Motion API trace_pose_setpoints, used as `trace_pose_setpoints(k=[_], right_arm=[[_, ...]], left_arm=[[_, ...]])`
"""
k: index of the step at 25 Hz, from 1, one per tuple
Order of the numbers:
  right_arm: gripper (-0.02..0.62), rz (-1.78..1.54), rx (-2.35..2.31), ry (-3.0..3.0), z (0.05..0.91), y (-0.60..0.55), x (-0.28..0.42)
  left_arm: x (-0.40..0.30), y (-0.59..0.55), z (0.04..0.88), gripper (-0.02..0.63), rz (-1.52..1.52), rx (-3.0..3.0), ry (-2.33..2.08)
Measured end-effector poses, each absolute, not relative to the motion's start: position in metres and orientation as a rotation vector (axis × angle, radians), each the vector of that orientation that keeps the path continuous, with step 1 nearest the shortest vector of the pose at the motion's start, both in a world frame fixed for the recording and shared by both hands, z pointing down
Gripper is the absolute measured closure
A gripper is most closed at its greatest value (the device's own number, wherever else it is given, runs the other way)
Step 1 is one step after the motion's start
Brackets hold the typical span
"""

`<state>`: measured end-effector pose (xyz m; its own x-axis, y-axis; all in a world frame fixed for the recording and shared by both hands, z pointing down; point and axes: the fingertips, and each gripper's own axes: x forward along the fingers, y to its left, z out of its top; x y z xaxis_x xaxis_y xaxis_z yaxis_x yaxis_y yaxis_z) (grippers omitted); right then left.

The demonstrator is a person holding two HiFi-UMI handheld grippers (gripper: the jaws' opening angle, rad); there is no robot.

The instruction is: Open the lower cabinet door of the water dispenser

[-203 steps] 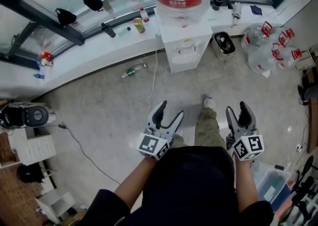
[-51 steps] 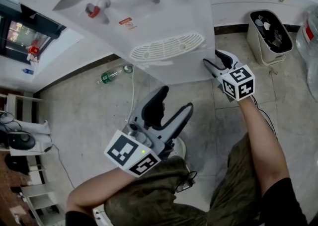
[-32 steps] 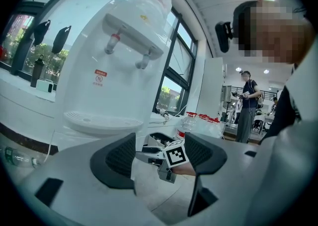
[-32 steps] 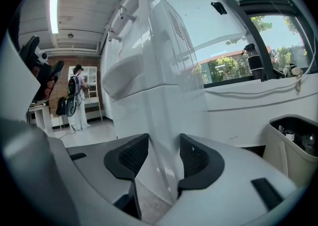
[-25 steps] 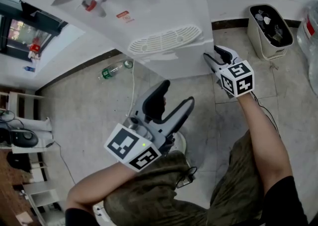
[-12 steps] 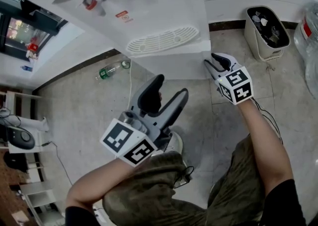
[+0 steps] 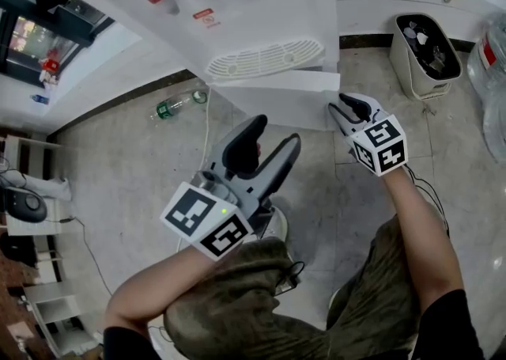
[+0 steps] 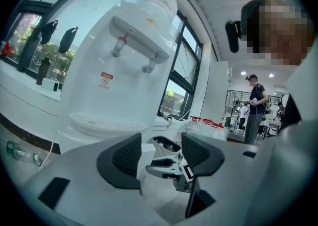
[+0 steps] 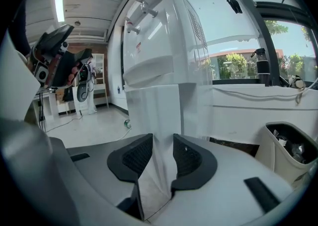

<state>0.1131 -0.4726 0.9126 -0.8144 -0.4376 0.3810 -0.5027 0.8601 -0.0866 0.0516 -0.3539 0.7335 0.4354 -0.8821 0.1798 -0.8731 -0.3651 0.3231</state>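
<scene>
The lower cabinet door [image 9: 151, 115] sits under the drip grille [image 7: 265, 59] of the water dispenser [image 7: 237, 10], at the front of the unit, low near the floor.

**Grippers.** The right gripper [image 9: 162, 156] is clamped on the free right edge of the door. Its jaws have just been closing, and the right gripper view shows the white panel filling the gap between both pads. The left gripper [image 7: 275, 135] is released. Its jaws have just been closing a little but stand wide apart with nothing between them. It hangs in front of the dispenser, clear of it.

**Progress.** The grasp on the door edge is made. In the head view the panel appears to stand slightly out from the cabinet body, so the door looks just ajar. The main swing outward remains, judging by how near the panel lies to the body.

**Surroundings.** The dispenser stands on a grey tiled floor [image 7: 142, 161] against a white window ledge. A green bottle [image 7: 175, 105] lies on the floor to its left, near a white cord. A bin [image 7: 427, 46] with dark contents stands to its right.
</scene>
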Motion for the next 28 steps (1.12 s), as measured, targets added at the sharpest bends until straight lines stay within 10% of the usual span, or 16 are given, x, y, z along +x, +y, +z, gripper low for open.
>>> trace_pose_setpoints(k=[13,28], right_arm=[[0.486,0.251,0.72,-2.672,0.911,-0.454,0.117],[0.488,0.304,0.809,-2.675,0.91,-0.43,0.115]], left_arm=[[0.044,-0.347,0.727,0.528,-0.058,2.32,-1.508],[0.013,-0.359,0.713,0.568,-0.075,2.29,-1.682]])
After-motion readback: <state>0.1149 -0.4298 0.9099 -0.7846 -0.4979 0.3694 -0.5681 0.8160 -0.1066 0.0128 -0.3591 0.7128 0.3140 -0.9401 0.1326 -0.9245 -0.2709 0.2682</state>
